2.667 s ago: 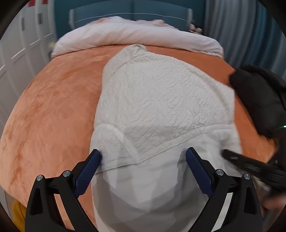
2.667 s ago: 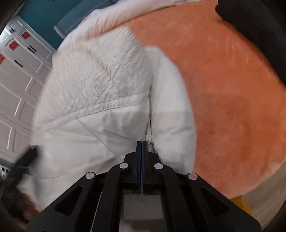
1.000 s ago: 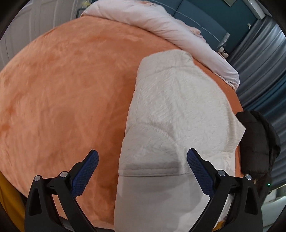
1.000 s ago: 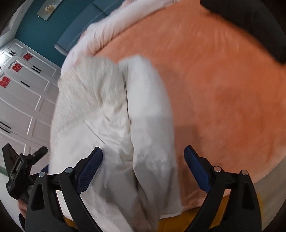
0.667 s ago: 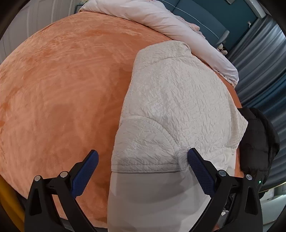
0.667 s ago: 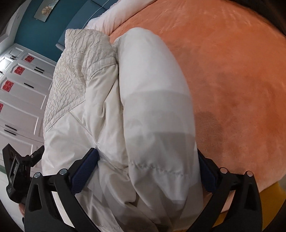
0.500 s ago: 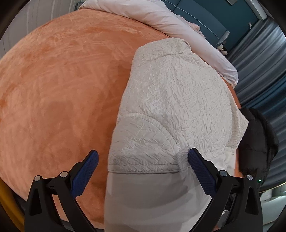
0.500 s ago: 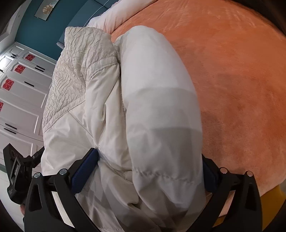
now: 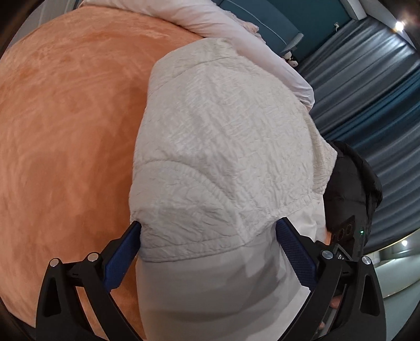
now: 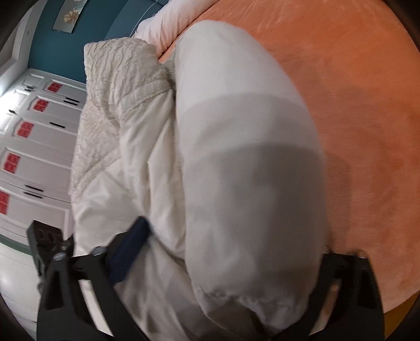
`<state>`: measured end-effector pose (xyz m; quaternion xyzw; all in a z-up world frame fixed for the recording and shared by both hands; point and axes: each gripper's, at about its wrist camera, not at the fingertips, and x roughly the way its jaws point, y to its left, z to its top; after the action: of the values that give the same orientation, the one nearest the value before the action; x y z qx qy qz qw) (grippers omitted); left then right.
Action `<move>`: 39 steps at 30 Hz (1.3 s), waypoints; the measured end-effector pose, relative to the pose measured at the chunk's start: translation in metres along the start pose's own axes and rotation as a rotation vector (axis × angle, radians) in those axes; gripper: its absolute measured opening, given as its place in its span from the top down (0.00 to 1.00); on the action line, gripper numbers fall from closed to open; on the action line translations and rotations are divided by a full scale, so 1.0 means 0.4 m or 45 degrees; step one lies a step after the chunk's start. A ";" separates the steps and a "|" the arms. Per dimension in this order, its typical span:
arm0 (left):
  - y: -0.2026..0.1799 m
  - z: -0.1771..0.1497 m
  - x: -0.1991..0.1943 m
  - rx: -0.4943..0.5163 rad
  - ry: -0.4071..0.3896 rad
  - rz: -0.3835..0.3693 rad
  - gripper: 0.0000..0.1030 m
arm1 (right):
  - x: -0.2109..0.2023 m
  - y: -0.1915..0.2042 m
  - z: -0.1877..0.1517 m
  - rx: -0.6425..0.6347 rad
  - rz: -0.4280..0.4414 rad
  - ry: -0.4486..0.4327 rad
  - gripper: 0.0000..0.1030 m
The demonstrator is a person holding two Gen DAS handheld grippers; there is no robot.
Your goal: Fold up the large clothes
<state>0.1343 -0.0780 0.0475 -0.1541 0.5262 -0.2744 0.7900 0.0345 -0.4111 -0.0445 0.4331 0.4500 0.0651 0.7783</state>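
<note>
A large white padded jacket (image 9: pixel 223 147) lies folded lengthwise on an orange bed cover (image 9: pixel 65 118). Its upper part is crinkled quilted fabric, its lower part smooth. My left gripper (image 9: pixel 207 249) is open, its blue pads (image 9: pixel 122 255) straddling the near end of the jacket. In the right wrist view the jacket (image 10: pixel 236 162) bulges toward the camera, a smooth sleeve lying on top. My right gripper (image 10: pixel 225 259) is open around that near end; its right finger is mostly hidden behind the fabric.
A black garment (image 9: pixel 351 188) lies at the bed's right edge. A white duvet (image 9: pixel 210 18) is bunched at the head of the bed. White wardrobe doors (image 10: pixel 29 147) stand on the left, blue curtains (image 9: pixel 375 86) on the right.
The right gripper opened from shut and pushed in around the jacket's end. The left gripper stayed open and moved forward until its pads straddle the jacket.
</note>
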 end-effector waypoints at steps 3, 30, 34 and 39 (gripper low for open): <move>-0.041 0.007 -0.029 0.093 -0.043 0.036 0.18 | -0.026 0.042 0.009 -0.074 -0.004 -0.026 0.62; 0.214 0.266 -0.169 0.280 -0.242 0.599 0.35 | 0.203 0.269 0.081 -0.258 -0.201 -0.108 0.55; 0.211 0.217 -0.245 0.234 -0.300 0.568 0.33 | 0.082 0.338 0.018 -0.460 -0.404 -0.284 0.64; 0.103 0.201 -0.271 0.298 -0.361 0.554 0.33 | 0.060 0.525 -0.013 -0.775 -0.439 -0.311 0.74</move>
<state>0.1871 0.0161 0.1388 0.0178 0.3960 -0.1331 0.9084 0.1052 -0.2665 0.0926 0.1043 0.3803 0.0117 0.9189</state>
